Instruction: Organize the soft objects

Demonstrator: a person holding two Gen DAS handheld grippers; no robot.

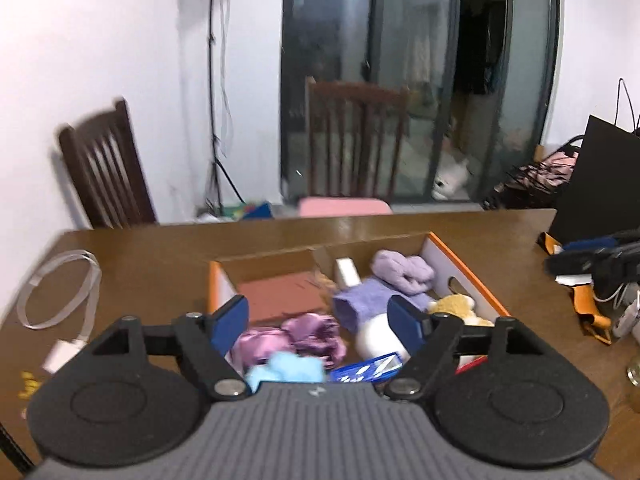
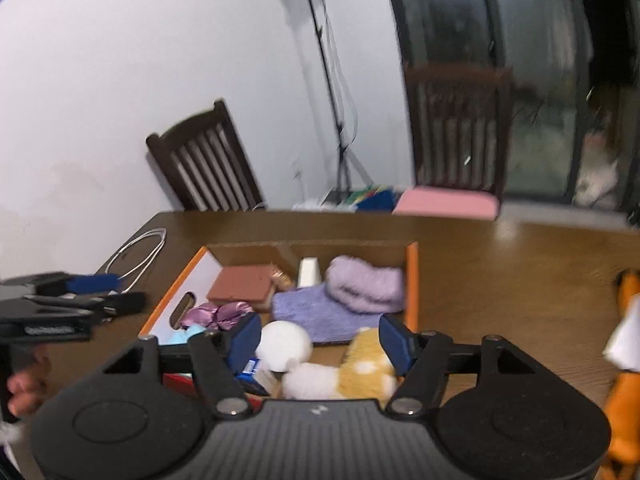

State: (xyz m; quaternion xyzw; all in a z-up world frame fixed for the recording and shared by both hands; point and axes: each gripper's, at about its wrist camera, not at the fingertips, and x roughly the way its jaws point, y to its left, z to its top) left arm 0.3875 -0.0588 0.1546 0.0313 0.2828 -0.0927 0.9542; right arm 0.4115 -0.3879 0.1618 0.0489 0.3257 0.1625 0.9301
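**Both grippers hang open over the packed box**

Right up close, the left gripper (image 1: 318,326) fills the foreground, blue pads spread wide with nothing between them, poised above the near end of the box. Same story on the other side: the right gripper (image 2: 320,340) is spread just as wide, empty, hovering over the plush toys.

Now the big picture. Brown wooden surface (image 1: 160,248) carries everything, and sitting on it is the orange-edged cardboard box (image 2: 412,276), its top open, already crowded with soft things. Biggest inside: the folded lilac towel (image 2: 320,312) lying flat near the middle, with a rolled pale purple cloth (image 2: 366,282) resting on it against the far right wall. Next, a reddish-brown pad (image 2: 242,286) at the far left of the box. Nearer the cameras, a yellow-and-white plush toy (image 2: 360,368) lies at the right, touching a white plush ball (image 2: 284,344). Shiny purple satin scrunchies (image 1: 296,336) bunch at the near left, a light blue soft piece (image 1: 284,370) just in front of them. Small white block (image 2: 309,272) stands upright at the back.

Off to the left, a white cable (image 1: 60,288) loops on the surface.
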